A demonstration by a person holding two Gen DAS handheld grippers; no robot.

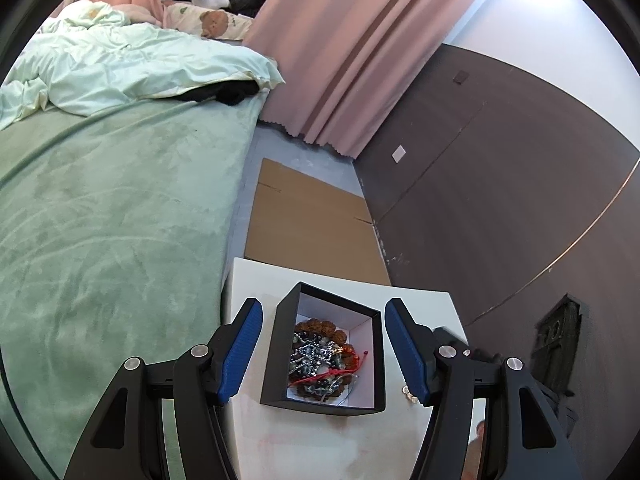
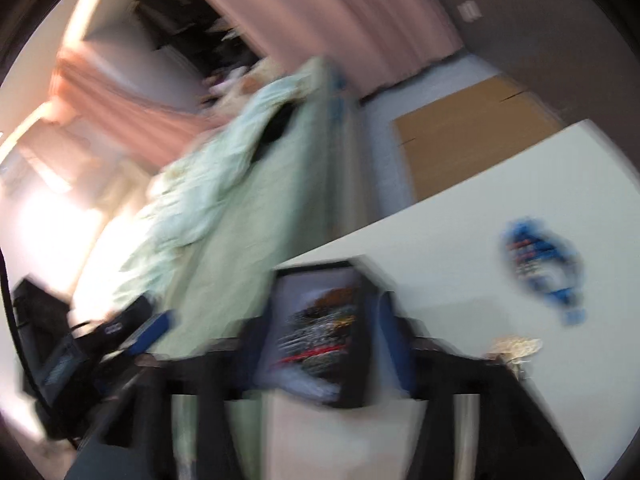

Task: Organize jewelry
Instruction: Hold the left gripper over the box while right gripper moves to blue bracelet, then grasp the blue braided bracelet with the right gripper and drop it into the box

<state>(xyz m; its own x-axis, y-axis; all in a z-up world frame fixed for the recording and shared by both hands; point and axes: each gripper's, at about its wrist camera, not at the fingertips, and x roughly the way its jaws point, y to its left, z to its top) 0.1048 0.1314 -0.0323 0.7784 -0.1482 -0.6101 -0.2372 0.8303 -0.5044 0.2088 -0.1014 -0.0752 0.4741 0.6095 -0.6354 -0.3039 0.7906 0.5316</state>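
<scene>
A black box [image 1: 280, 344] with a white inside stands on the white table [image 1: 260, 280]. It holds a tangle of jewelry [image 1: 324, 360]: brown beads, silver chains, a red cord. My left gripper [image 1: 324, 344] is open, its blue pads [image 1: 240, 352] apart on either side of the box, not touching it. The right wrist view is badly blurred. There the box [image 2: 360, 320] with jewelry [image 2: 320, 320] sits between my right gripper's fingers [image 2: 392, 332]; I cannot tell whether they grip it. A blue bead piece [image 2: 544, 268] and a pale gold piece [image 2: 516, 348] lie on the table [image 2: 460, 248].
A bed with a green blanket [image 1: 100, 240] runs along the table's left side. Flat cardboard [image 1: 312, 224] lies on the floor beyond the table. Pink curtains [image 1: 352, 52] and a dark brown wall [image 1: 500, 184] stand behind. Small silver pieces [image 1: 409, 393] lie by the left gripper's right finger.
</scene>
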